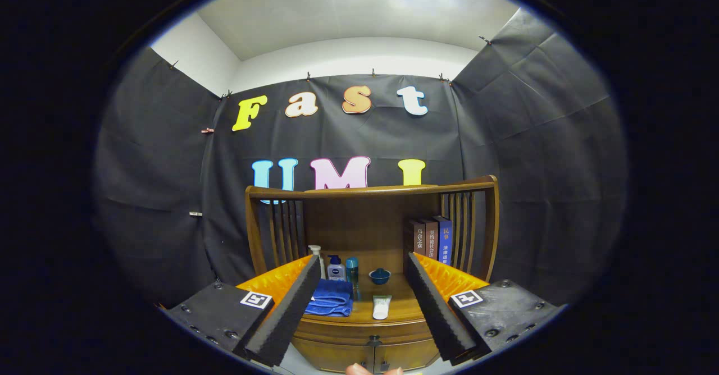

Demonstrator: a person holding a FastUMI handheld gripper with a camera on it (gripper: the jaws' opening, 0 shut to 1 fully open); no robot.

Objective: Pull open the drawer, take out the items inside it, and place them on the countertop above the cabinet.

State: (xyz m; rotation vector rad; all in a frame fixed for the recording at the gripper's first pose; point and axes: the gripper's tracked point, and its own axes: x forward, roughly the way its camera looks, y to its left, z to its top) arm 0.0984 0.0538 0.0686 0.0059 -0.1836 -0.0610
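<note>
The tongs are standing wide open in the lower middle of the frame, gripping nothing, their two fingers framing the cabinet ahead. Between and just beyond them, the drawer is sitting flush in the cabinet front, closed, with a small dark handle at its centre. Above it, on the desk, a folded blue towel is lying toward the left finger, a white tube is lying just right of it, and further back a pump bottle, a lotion bottle, a teal can and a small blue bowl are standing. Books are leaning at centre right against the slatted back rail.

This is fitting two stages: either the drawer is waiting to be pulled with its contents hidden inside, or the towel and tube are the drawer's things already set on top. A fingertip is showing at the bottom edge.
</note>
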